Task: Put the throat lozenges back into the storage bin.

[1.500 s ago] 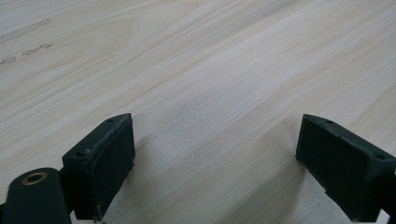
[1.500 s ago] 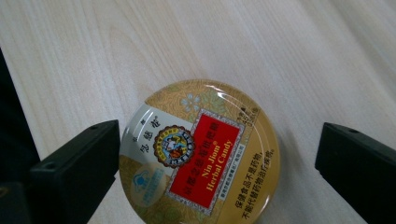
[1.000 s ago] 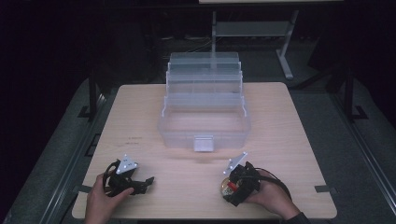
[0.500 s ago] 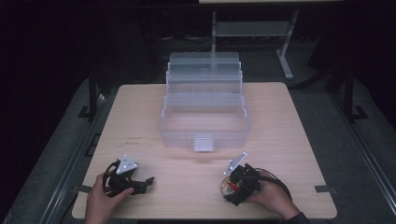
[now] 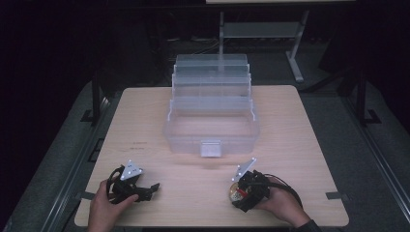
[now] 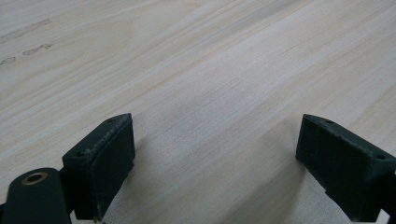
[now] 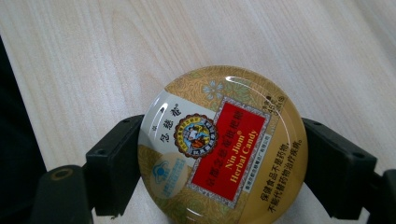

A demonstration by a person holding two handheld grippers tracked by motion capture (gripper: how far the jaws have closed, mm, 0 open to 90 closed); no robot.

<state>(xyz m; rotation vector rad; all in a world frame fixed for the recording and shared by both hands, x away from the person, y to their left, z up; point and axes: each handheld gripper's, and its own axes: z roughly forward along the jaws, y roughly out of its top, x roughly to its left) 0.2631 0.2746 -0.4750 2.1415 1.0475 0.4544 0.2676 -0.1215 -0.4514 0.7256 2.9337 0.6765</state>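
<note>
Looking down on one pale wooden surface (image 5: 300, 125), I've got a single clear plastic tiered organizer box (image 5: 212, 108) standing at its middle, stepped trays rising toward the far edge, a small latch at its front. Near edge now: two hands, two claws. My left hand (image 5: 104, 209) lies low on the surface at the near left corner, wrapped round the left claw (image 5: 151, 187), which points right across the wood, grey three-cornered plate on top. In the left gripper view that claw (image 6: 212, 163) is spread wide, nothing but bare wood grain between its jaws. My right hand (image 5: 283, 205) sits at the near right, well apart from the left, holding the right claw (image 5: 235, 189) angled toward the left. One round gold candy tin (image 7: 223, 147), red label reading "Nin Jiom Herbal Candy", sits squarely between the jaws of the right claw (image 7: 222, 161), both black pads pressed against its rim, clamped. In the high view the tin (image 5: 236, 192) lies just in front of the box, near the surface's front edge.
</note>
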